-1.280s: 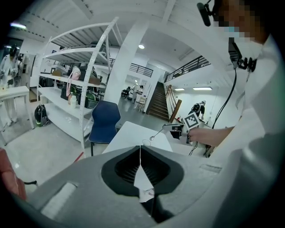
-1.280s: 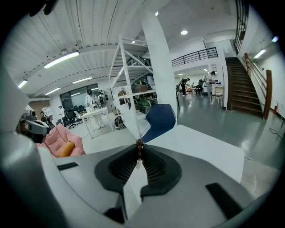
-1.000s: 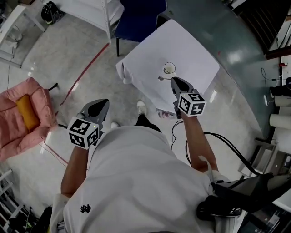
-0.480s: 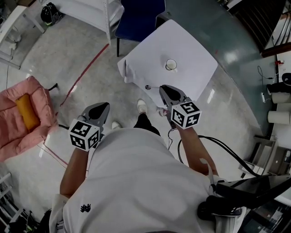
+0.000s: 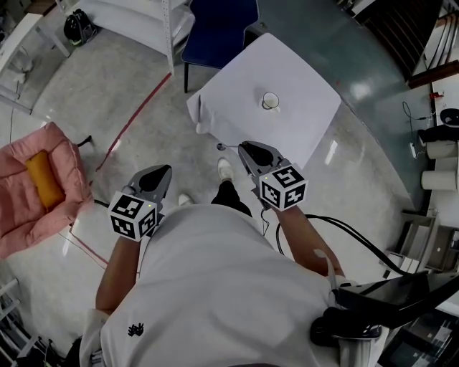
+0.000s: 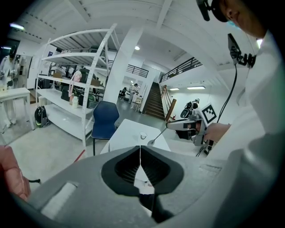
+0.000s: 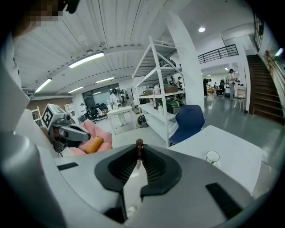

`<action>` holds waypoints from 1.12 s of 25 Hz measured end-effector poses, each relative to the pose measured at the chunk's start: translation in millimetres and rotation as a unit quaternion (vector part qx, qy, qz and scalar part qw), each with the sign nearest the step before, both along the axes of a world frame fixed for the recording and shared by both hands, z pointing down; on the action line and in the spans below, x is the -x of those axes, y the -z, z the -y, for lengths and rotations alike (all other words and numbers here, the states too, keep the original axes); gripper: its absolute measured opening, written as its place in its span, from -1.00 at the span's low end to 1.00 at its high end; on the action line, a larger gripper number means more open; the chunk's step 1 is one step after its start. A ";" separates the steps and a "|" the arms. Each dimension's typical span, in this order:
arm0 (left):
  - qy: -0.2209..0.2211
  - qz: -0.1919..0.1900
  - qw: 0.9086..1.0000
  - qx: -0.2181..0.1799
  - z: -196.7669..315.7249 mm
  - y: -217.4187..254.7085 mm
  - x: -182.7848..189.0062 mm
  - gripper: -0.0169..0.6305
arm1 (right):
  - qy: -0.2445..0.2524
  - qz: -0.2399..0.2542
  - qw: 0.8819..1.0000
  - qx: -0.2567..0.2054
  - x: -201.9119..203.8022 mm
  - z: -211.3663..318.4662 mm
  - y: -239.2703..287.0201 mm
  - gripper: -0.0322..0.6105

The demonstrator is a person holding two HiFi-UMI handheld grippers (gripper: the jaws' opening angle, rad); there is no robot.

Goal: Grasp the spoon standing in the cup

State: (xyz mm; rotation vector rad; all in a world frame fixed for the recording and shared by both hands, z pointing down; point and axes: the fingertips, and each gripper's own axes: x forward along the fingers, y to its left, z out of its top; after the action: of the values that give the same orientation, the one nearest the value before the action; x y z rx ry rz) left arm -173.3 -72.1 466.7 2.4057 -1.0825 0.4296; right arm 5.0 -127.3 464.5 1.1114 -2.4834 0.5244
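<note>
The white cup (image 5: 270,101) stands alone on the white-clothed table (image 5: 301,79), with no spoon in it. My right gripper (image 5: 242,148) hangs off the table's near edge, over the floor, shut on the spoon (image 5: 221,146), whose bowl juts out to the left. In the right gripper view the spoon's brown handle tip (image 7: 139,143) pokes up between the closed jaws of the right gripper (image 7: 139,153), and the cup (image 7: 213,156) sits far to the right. My left gripper (image 5: 162,172) stays low at the left, shut and empty. In the left gripper view the left gripper (image 6: 140,150) shows its jaws touching.
A blue chair (image 5: 219,25) stands behind the table, and white shelving (image 5: 136,18) lies to its left. A pink cushion with an orange bolster (image 5: 39,179) lies on the floor at far left. Red tape (image 5: 136,115) crosses the floor. Black cables (image 5: 358,229) trail at right.
The right gripper has drawn back from the cup toward the person and leftward, carrying the spoon off the table's edge. The left gripper has barely moved.
</note>
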 end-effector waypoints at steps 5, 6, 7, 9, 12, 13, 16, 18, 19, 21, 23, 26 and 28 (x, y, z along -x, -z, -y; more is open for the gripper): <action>0.007 0.000 1.000 -0.002 -4.2 1.9 8.5 -0.91 | 0.011 -0.002 1.000 -0.002 12.5 -8.2 1.0 -0.76; 0.008 -0.003 1.000 -0.004 -5.3 2.9 9.2 -0.91 | 0.012 -0.003 1.000 -0.002 14.2 -9.6 1.3 -0.76; 0.009 -0.004 1.000 -0.005 -6.3 3.4 10.4 -0.91 | 0.014 -0.003 1.000 -0.002 16.3 -10.3 1.4 -0.76; 0.010 -0.006 1.000 -0.005 -7.2 3.1 13.4 -0.91 | 0.017 -0.004 1.000 -0.003 20.6 -9.9 1.9 -0.76; 0.011 -0.006 1.000 -0.004 -11.3 -0.2 19.0 -0.91 | 0.020 -0.006 1.000 -0.005 27.4 -12.5 1.5 -0.76; 0.012 -0.006 1.000 -0.004 -13.4 -1.8 21.6 -0.91 | 0.021 -0.006 1.000 -0.005 29.7 -14.5 0.8 -0.76; 0.017 -0.008 1.000 -0.004 -16.9 -4.2 26.5 -0.91 | 0.024 -0.007 1.000 -0.005 33.5 -18.0 0.2 -0.76; 0.018 -0.009 1.000 -0.004 -17.6 -4.0 27.8 -0.91 | 0.025 -0.007 1.000 -0.006 35.5 -18.7 0.7 -0.76; 0.018 -0.010 1.000 -0.005 -18.2 -3.8 28.1 -0.91 | 0.026 -0.007 1.000 -0.006 36.5 -19.6 0.7 -0.76; 0.017 -0.011 1.000 -0.005 -19.8 -3.4 27.3 -0.91 | 0.027 -0.008 1.000 -0.006 37.2 -21.8 0.7 -0.76; 0.015 -0.011 1.000 -0.006 -21.0 -3.8 26.3 -0.91 | 0.028 -0.008 1.000 -0.007 38.0 -23.5 0.3 -0.76; 0.012 -0.010 1.000 -0.005 -22.2 -5.6 27.0 -0.91 | 0.029 -0.010 1.000 -0.007 39.9 -25.5 -1.9 -0.76; 0.010 -0.009 1.000 -0.004 -23.1 -5.7 27.2 -0.91 | 0.028 -0.010 1.000 -0.006 39.8 -27.4 -2.5 -0.76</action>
State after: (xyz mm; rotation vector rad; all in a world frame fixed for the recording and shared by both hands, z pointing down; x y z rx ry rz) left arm -200.5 -49.0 472.5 2.3985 -1.1017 0.3971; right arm -34.9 -99.9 467.0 1.0433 -2.4951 0.4817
